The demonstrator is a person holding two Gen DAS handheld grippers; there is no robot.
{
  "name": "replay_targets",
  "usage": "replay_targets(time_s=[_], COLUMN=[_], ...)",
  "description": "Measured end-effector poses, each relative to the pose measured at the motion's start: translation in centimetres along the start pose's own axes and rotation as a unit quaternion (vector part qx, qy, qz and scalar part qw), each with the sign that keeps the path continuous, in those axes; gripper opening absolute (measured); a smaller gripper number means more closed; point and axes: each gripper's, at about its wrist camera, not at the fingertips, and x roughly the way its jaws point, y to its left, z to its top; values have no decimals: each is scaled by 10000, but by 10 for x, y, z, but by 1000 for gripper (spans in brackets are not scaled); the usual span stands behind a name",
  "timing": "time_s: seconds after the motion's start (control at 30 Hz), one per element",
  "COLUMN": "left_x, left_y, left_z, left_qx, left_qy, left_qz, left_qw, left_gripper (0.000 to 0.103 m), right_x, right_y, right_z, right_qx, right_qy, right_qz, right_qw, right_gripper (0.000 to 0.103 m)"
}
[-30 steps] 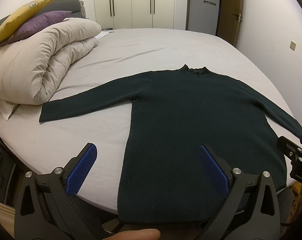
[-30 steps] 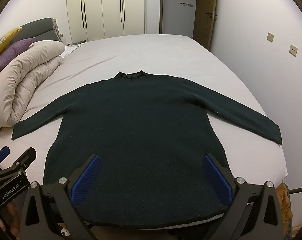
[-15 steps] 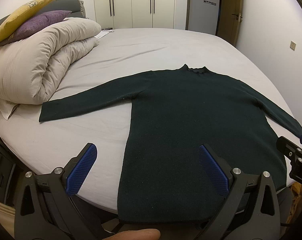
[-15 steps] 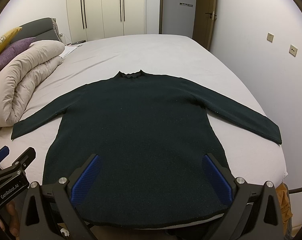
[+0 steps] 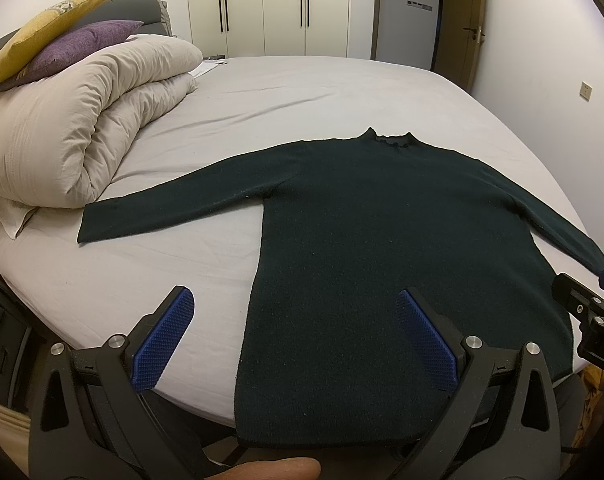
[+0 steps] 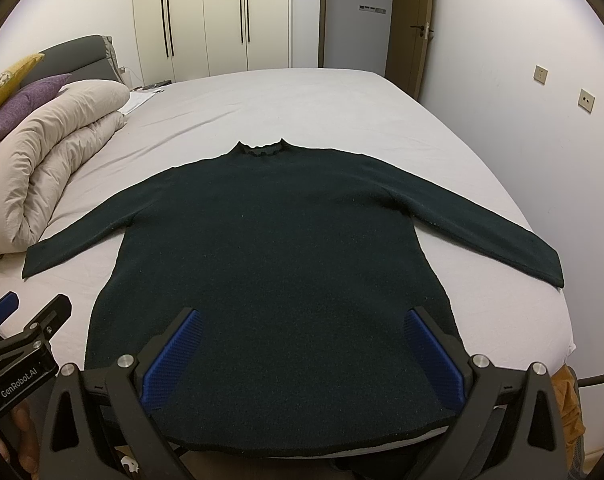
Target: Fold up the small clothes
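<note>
A dark green long-sleeved sweater [image 5: 382, 232] [image 6: 278, 248] lies flat on the bed, collar away from me, both sleeves spread out sideways. Its hem hangs slightly over the bed's near edge. My left gripper [image 5: 294, 340] hovers open above the hem's left side, blue pads wide apart, one over bare sheet. My right gripper [image 6: 302, 352] hovers open over the hem's middle and right part. Neither holds anything. Each gripper shows at the edge of the other's view.
The grey bed sheet [image 5: 302, 92] stretches far behind the sweater. A rolled beige duvet [image 5: 74, 132] with purple and yellow pillows [image 5: 74, 48] sits at the left, near the left cuff. White wardrobes [image 6: 206, 16] and a door stand beyond.
</note>
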Motion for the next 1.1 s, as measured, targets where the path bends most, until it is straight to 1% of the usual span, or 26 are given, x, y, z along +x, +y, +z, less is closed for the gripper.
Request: replay_targets(time_s=[0.57, 0.6, 0.87, 1.1], left_x=[0, 1, 2, 8], left_y=[0, 0, 1, 1], left_z=[0, -8, -10, -19], left_qx=[-8, -10, -12, -44], left_qy=[13, 10, 20, 58], left_qz=[-3, -1, -8, -24], left_qw=[10000, 10000, 10000, 10000], left_gripper=[103, 103, 103, 103], right_x=[1, 1, 2, 3], right_y=[1, 1, 0, -1], right_z=[1, 1, -3, -7], right_qx=[-1, -2, -1, -31], right_qy=[5, 7, 12, 35], right_qz=[0, -4, -3, -14], right_qw=[10000, 10000, 10000, 10000], right_gripper=[103, 103, 103, 103])
